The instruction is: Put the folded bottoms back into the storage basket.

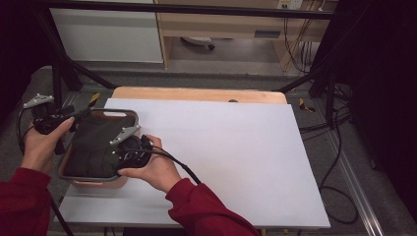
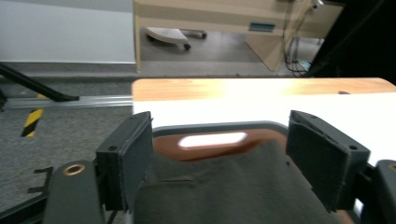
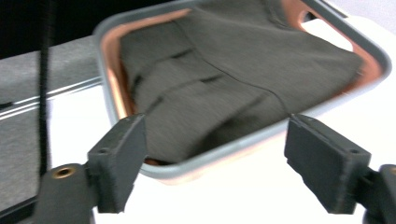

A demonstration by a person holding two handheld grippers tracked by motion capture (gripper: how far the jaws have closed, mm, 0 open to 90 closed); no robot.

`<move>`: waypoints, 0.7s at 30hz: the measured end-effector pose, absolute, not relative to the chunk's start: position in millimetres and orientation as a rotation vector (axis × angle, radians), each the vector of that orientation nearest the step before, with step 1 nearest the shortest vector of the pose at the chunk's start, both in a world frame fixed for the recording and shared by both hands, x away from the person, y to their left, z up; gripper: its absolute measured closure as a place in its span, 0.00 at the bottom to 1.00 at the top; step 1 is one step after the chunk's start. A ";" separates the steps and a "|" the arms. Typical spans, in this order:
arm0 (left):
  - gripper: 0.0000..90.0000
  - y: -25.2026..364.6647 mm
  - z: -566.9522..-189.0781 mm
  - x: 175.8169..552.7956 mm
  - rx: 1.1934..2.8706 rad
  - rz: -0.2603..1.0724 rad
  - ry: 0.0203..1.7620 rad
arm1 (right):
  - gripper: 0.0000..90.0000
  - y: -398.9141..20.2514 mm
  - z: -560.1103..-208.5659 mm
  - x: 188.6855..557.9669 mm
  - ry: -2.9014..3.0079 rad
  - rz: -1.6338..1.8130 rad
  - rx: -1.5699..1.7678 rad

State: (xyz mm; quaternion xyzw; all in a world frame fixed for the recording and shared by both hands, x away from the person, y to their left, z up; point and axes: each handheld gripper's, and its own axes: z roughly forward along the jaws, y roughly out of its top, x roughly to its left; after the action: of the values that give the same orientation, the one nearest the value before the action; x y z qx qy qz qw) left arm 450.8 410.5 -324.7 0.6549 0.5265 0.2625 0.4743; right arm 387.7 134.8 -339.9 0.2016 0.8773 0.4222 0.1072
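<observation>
Folded dark cloth [image 1: 96, 145] lies settled in the basket [image 1: 129, 114], so lift both hand-held grippers, left [image 2: 219, 158] and right [image 3: 215, 163], straight up, jaws wide and empty, without snagging fabric.

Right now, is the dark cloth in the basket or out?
In. The dark cloth lies folded inside the basket, below its grey rim; both hand-held grippers stand open, neither touching it.

Item count, as observed from the room:

- Basket [image 1: 134, 118]: one, grey-rimmed with a terracotta wall and a slot handle.
- Folded dark garment [image 1: 96, 145]: one, lying inside the basket.
- Handheld grippers: two, the left gripper [image 1: 51, 119] and the right gripper [image 1: 129, 150], each with two black fingers [image 2: 125, 158].
- Hands: two, in red sleeves.
- White surface [image 1: 236, 157]: one.
</observation>
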 end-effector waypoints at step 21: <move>0.08 351.8 -323.0 410.0 1.545 0.698 1.222 | 0.06 78.1 -345.5 399.7 2.454 1.274 0.737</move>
State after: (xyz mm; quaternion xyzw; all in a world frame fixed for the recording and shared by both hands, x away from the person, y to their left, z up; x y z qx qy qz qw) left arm 410.0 351.8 -323.0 0.6393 0.5058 0.2888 0.5020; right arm 399.7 78.1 -345.5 0.2551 0.8492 0.4407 0.1396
